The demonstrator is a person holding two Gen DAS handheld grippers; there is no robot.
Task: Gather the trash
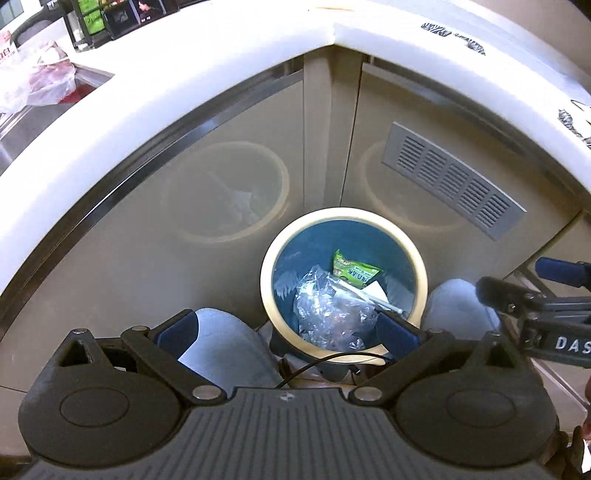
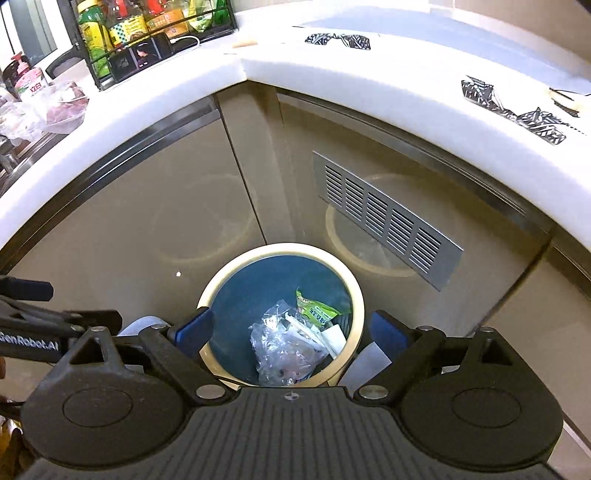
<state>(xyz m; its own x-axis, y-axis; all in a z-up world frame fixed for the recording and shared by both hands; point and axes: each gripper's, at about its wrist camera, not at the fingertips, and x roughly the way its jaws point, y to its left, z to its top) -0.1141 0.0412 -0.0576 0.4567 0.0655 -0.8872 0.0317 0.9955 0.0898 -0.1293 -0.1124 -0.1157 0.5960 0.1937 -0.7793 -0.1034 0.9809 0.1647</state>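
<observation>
Nearest in both wrist views are the grippers themselves, both angled down over the floor in the corner of a kitchen. The left gripper [image 1: 286, 334] has its blue fingers [image 1: 175, 334] spread wide with nothing between them. The right gripper [image 2: 290, 334] is the same: fingers [image 2: 194, 330] wide apart and empty. Each tool shows at the side edge of the other's view, so the two hang just beside one another.

Directly below them, between the person's knees [image 1: 229, 339], stands the round bin [image 1: 269, 291] with a cream rim and a dark blue inside. In it lie the collected pieces: crumpled clear plastic [image 1: 330, 314], a green snack packet [image 1: 352, 269] at the far side, and a white stick-like wrapper [image 1: 369, 293] across the top. None of it touches a finger, so this looks like the moment just after a drop, with the load resting in the bin.

Beyond the bin are glossy beige cabinet doors [image 2: 147, 203], with a grey vent grille [image 2: 388, 218] on the right door. Above them runs the white counter [image 2: 332, 77]. On it at the far right lie black-and-white patterned scraps [image 2: 476, 92], and at the far left a loose plastic bag [image 2: 55, 110] sits near the sink, in front of a rack of bottles [image 2: 147, 26].

The next move, I judge, is up to the counter for the scraps, which call for a narrow, careful pinch on flat, light pieces.
</observation>
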